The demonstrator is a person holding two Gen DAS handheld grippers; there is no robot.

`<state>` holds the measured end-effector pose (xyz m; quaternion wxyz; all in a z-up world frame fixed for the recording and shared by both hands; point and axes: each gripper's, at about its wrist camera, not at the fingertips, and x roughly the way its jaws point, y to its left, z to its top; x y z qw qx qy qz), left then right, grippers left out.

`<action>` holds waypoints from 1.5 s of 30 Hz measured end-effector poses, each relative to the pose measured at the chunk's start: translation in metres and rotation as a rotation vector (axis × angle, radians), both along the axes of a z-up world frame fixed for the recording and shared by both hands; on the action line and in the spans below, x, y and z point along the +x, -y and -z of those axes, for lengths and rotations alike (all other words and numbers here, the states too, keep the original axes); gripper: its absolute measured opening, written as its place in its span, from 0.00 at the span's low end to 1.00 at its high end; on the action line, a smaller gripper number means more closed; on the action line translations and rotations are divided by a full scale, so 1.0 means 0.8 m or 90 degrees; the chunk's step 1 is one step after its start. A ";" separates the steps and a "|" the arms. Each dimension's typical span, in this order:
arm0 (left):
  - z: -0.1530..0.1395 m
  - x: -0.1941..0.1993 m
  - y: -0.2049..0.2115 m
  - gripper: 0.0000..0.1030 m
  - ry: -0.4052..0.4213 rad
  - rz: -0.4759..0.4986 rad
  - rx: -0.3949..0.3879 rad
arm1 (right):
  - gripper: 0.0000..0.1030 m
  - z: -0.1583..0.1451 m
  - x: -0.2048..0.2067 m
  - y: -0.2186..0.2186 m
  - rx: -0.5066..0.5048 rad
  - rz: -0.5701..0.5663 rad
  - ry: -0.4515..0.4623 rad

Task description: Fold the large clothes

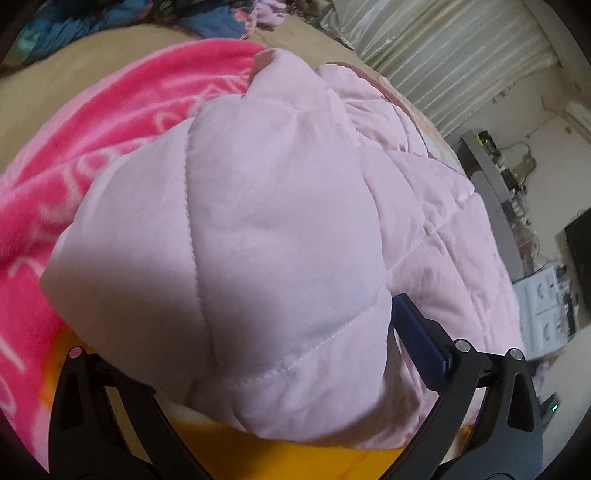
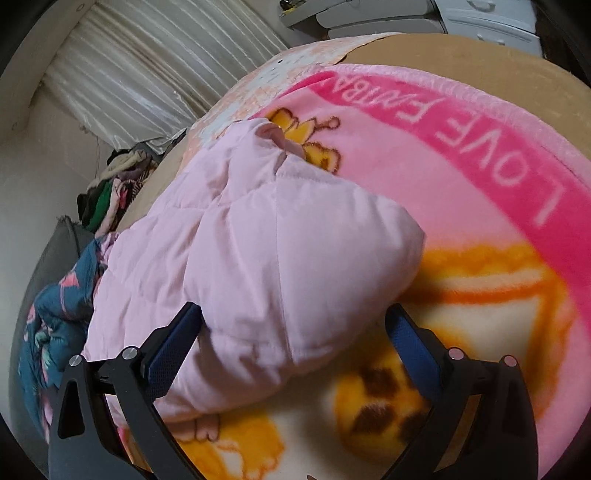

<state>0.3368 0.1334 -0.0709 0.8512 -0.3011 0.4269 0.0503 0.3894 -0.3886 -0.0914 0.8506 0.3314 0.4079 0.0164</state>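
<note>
A pale pink quilted jacket (image 1: 266, 206) lies bunched and partly folded on a pink fleece blanket (image 1: 122, 110) with white lettering and yellow cartoon prints. My left gripper (image 1: 240, 325) is open wide around the jacket's near bulge. Its right blue pad (image 1: 417, 332) shows beside the fabric, while the left finger is hidden under it. In the right wrist view the same jacket (image 2: 258, 236) lies across the blanket (image 2: 461, 177). My right gripper (image 2: 291, 314) is open, its two blue pads (image 2: 173, 339) either side of the jacket's folded edge.
A dark blue floral garment (image 2: 55, 314) lies at the bed's edge, with a heap of mixed clothes (image 2: 110, 192) beyond it. Pale pleated curtains (image 2: 140, 66) hang behind the bed. A grey shelf with clutter (image 1: 495, 173) and white drawers (image 2: 491, 22) stand nearby. Tan bedsheet (image 1: 55, 85) surrounds the blanket.
</note>
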 end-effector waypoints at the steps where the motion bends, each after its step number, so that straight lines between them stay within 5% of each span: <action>1: 0.000 0.001 0.002 0.92 0.002 0.004 0.010 | 0.96 0.002 0.004 0.000 0.002 0.001 -0.001; 23: 0.016 0.029 -0.002 0.92 0.042 0.040 0.021 | 0.96 0.026 0.039 -0.001 0.015 0.011 0.018; 27: 0.017 0.031 -0.003 0.92 0.052 0.039 0.014 | 0.85 0.022 0.039 -0.003 0.011 -0.012 0.029; 30: 0.011 0.024 0.000 0.81 0.067 0.042 0.028 | 0.66 0.013 0.038 -0.008 -0.004 -0.038 0.044; 35: -0.016 0.017 0.023 0.45 0.094 0.071 0.105 | 0.43 -0.010 0.036 -0.027 -0.077 -0.077 0.065; 45: -0.069 -0.014 0.046 0.31 0.138 0.132 0.204 | 0.29 -0.078 0.006 -0.070 -0.239 -0.149 0.128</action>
